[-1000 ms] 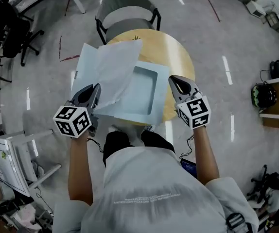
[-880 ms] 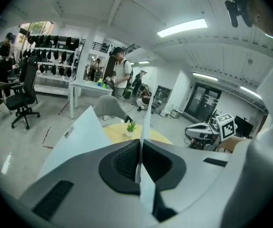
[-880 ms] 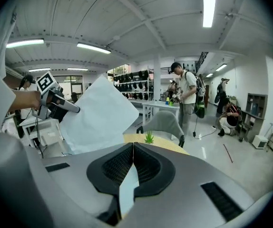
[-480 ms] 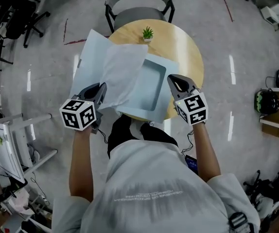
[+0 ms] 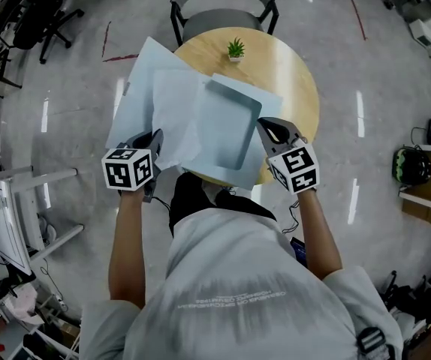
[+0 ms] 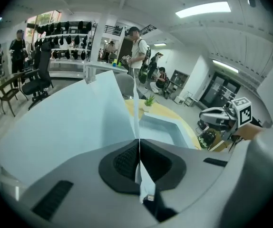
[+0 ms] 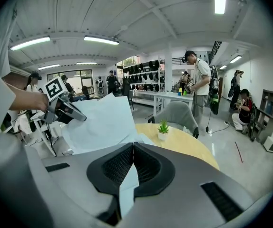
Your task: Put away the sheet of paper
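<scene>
Since a second ago, the folder flap (image 5: 232, 126) has swung in over the right edge of the sheet of paper (image 5: 175, 111), above the near left of the desk (image 5: 294, 81). Our left tool (image 5: 154, 139) pinches the sheet's near corner, and our right tool (image 5: 265, 124) pinches the flap's near edge. We should keep both pinches firm and close evenly so the sheet stays flat.

Probably a lab, office chair (image 6: 38, 80), gear shelves (image 6: 72, 34)

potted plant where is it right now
In the head view the potted plant stands at the far edge of the round table, next to the grey chair and beyond the paper sheet.
</scene>
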